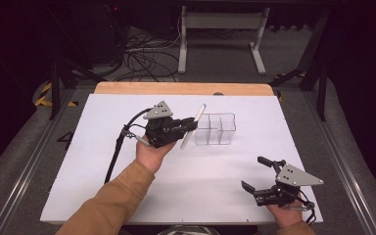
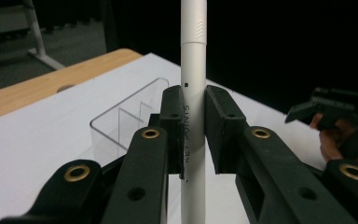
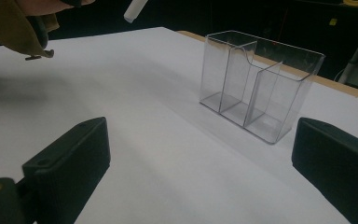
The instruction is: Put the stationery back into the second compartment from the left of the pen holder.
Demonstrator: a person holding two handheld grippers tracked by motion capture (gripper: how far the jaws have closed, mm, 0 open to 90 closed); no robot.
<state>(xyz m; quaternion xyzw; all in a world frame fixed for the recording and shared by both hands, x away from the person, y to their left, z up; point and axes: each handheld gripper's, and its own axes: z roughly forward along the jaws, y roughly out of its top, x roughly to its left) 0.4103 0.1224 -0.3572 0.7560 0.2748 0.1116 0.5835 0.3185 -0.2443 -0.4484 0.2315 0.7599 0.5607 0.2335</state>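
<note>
In the high view, the left gripper (image 1: 188,126) pinched a white pen (image 1: 193,126) near the middle of its length, above the middle of the desk (image 1: 103,161). The long axis of the pen ran from near-left to far-right, and its upper end leaned over the left wall of the clear organizer (image 1: 216,129), which stood just to the right of it. The right gripper (image 1: 257,173) waited near the right front corner, jaws spread, well apart from the pen; so the left hand was clearly the nearer one.

In the left gripper view, the pen (image 2: 193,107) stood upright between the two pads, which pressed on it from both sides. The organizer (image 2: 128,119) lay beyond and to the left of the jaws.

In the right gripper view, the jaws stood wide with nothing between them. The organizer (image 3: 261,79) showed three compartments, all empty, and one end of the pen (image 3: 135,8) hung high at the far left, above the desk.

I judged that the coming move depended on bringing the lower tip of the pen over one compartment.
</note>
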